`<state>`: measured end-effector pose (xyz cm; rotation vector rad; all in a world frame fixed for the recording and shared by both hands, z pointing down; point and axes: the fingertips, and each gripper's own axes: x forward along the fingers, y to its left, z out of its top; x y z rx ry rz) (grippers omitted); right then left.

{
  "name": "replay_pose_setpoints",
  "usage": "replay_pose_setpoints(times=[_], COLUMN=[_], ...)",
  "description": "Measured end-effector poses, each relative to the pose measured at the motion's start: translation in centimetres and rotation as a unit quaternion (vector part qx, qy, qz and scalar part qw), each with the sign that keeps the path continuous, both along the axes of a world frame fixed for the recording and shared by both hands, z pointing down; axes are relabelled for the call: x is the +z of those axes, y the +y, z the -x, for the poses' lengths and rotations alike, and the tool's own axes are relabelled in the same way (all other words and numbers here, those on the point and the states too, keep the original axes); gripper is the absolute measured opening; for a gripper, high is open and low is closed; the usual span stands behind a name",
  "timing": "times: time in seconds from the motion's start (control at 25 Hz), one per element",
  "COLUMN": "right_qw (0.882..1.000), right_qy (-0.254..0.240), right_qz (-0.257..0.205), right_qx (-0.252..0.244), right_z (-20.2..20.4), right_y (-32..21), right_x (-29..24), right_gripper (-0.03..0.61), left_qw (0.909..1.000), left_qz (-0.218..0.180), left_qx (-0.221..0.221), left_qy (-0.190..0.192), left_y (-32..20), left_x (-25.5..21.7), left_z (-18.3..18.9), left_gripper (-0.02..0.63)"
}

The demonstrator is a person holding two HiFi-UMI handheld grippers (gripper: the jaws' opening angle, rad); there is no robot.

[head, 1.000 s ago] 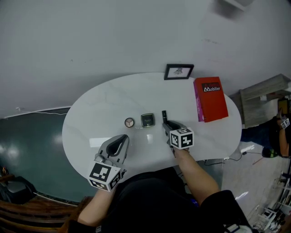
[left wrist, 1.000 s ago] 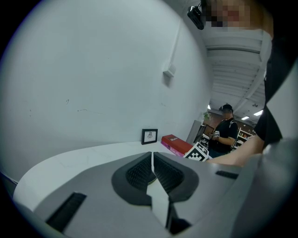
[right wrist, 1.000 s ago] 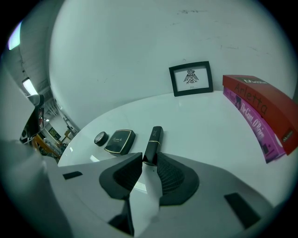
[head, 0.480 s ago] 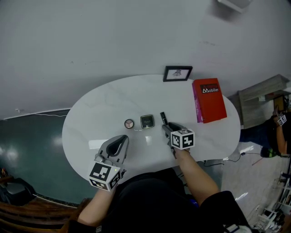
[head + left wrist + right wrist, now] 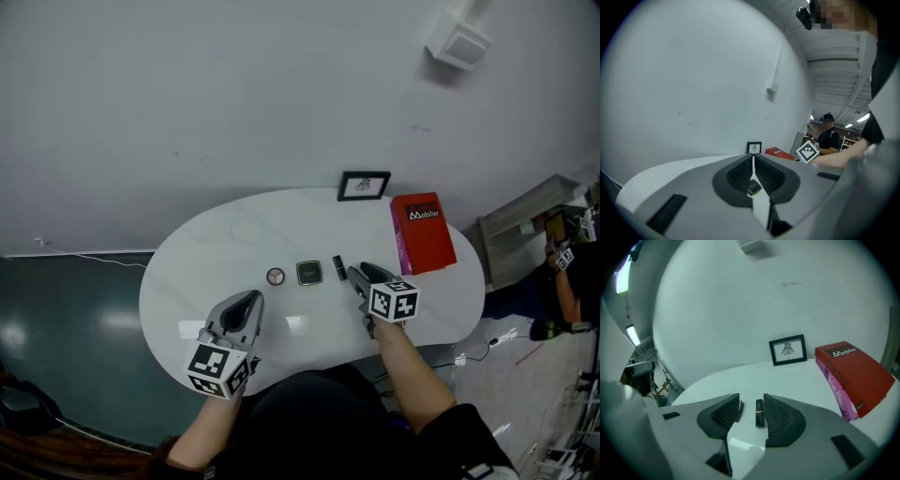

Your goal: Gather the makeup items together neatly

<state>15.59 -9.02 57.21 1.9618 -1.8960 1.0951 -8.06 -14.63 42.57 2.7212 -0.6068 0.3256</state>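
Black lipstick [image 5: 338, 267] lies on the white table [image 5: 206, 253], just right of the square compact [image 5: 309, 273]. The round pot [image 5: 275, 277] sits just left of the compact, so the three make a short row. My right gripper [image 5: 360, 274] holds nothing. Its jaws have just been opening and stand apart, and in the right gripper view the lipstick shows between them, lying free on the table with no pad pressing on it. My left gripper [image 5: 246, 304] is closed on nothing, nearer to me than the compact and to its left. I judge the gathering almost finished, so the danger is in drawing back. The lipstick is a tube lying flat, so if a jaw brushes it, it could roll away from the compact or turn out of line. A careless sweep of the left gripper could also push the pot. The red book [image 5: 422, 232], well right of the compact, seems to me not at risk.
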Motion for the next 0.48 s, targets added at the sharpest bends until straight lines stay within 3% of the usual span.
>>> replay_pose_setpoints(times=[0.12,0.48], right_qw=[0.999,0.987], right_qy=[-0.003,0.006], right_qz=[-0.039,-0.121], right_qx=[-0.009,-0.107], right_z=[1.4,6.4], right_y=[-0.6,-0.9], right_x=[-3.3,-10.7], right_gripper=[0.160,0.139], left_qw=[0.9999,0.9988], left_qz=[-0.008,-0.041], left_qx=[0.003,-0.017], left_qy=[0.008,0.018], left_y=[0.1,2.4], left_x=[-0.6,-3.3], left_z=[0.5,0.7], left_gripper=[0.024,0.023])
